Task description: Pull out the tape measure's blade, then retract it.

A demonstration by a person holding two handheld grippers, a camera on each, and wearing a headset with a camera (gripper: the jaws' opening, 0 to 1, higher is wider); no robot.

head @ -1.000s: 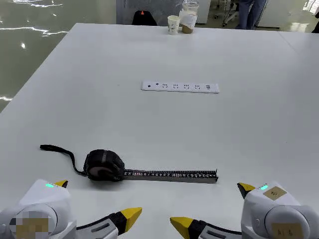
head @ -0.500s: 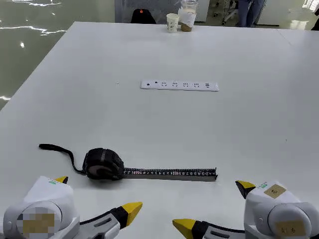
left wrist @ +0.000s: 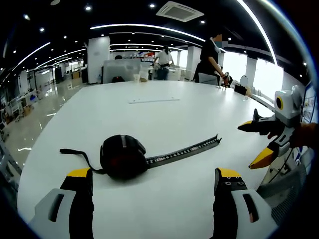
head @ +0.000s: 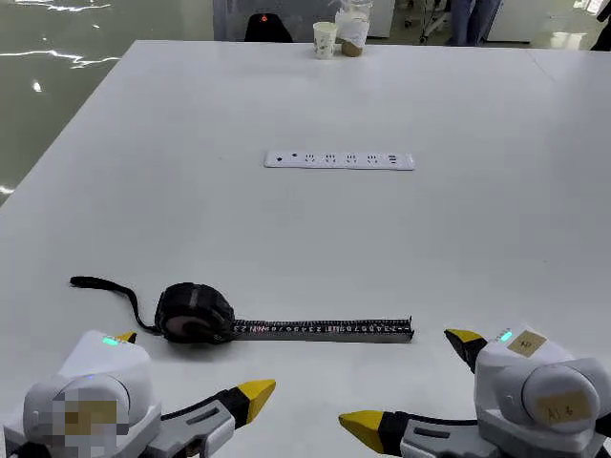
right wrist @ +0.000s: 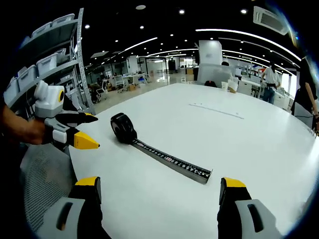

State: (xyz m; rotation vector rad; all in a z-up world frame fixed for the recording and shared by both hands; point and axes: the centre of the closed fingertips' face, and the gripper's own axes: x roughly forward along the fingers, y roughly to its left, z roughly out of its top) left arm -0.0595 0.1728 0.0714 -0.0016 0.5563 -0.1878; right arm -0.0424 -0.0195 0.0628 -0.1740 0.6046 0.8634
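Left gripper and right gripper hover low at the near edge of the table, both with jaws spread wide and nothing in them. The case lies on the table just ahead of the left gripper and lines up between its jaws in the left gripper view. The blade lies flat on the table, run out to the right, and ends ahead of the right gripper. With the blade already out, the step in hand looks like the retraction, and it calls for two jobs at once. The left gripper should come down squarely over the case and close across its broad sides, firmly enough that the rounded body cannot twist or skate on the smooth top. It should stay clear of the strap trailing off to the left. I cannot tell from these pictures where the lock sits or whether it is set, so that wants checking before any squeeze. The right gripper should pinch the blade lightly near the hook, which lies apart from its jaw tips. It can then walk the blade back toward the case rather than let it go, since a free blade would likely whip and kink. Keeping the blade low and straight in line with the case mouth should let it feed cleanly.
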